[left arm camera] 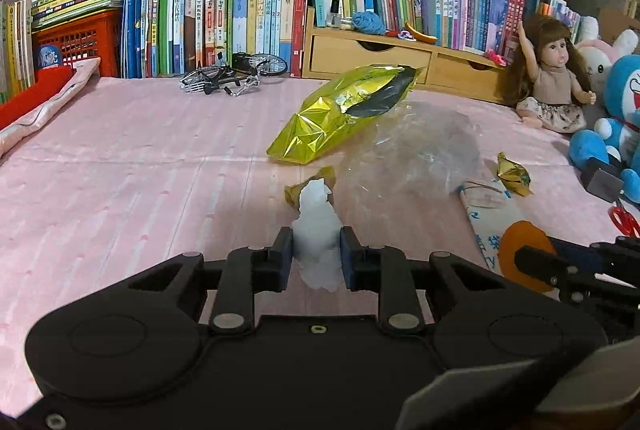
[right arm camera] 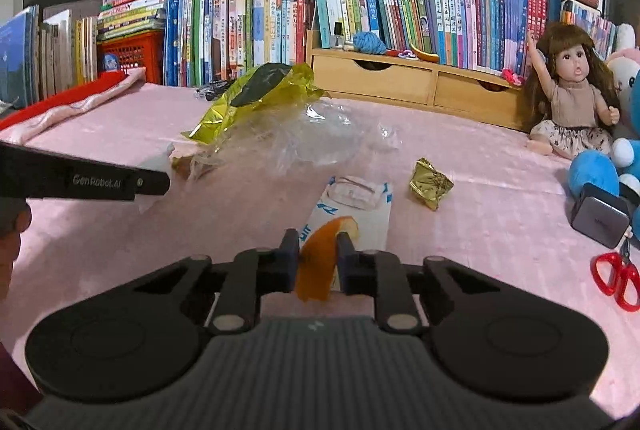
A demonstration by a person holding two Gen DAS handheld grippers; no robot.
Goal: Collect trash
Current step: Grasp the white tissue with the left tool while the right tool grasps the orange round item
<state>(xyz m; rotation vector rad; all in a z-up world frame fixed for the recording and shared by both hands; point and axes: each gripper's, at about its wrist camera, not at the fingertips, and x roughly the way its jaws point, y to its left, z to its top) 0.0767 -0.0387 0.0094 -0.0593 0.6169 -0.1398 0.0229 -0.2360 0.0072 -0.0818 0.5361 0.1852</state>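
Note:
My left gripper is shut on a crumpled white tissue above the pink cloth. Just beyond it lies a small gold wrapper scrap. My right gripper is shut on an orange peel, seen from the left wrist view as an orange disc. Under the right gripper lies a white and blue paper packet. A large gold foil bag and a clear plastic bag lie in the middle. A crumpled gold wrapper sits to the right.
Books line the back, with a wooden drawer unit, a red crate and a toy bicycle. A doll, plush toys, red scissors and a grey block crowd the right edge. Folded pink cloth lies left.

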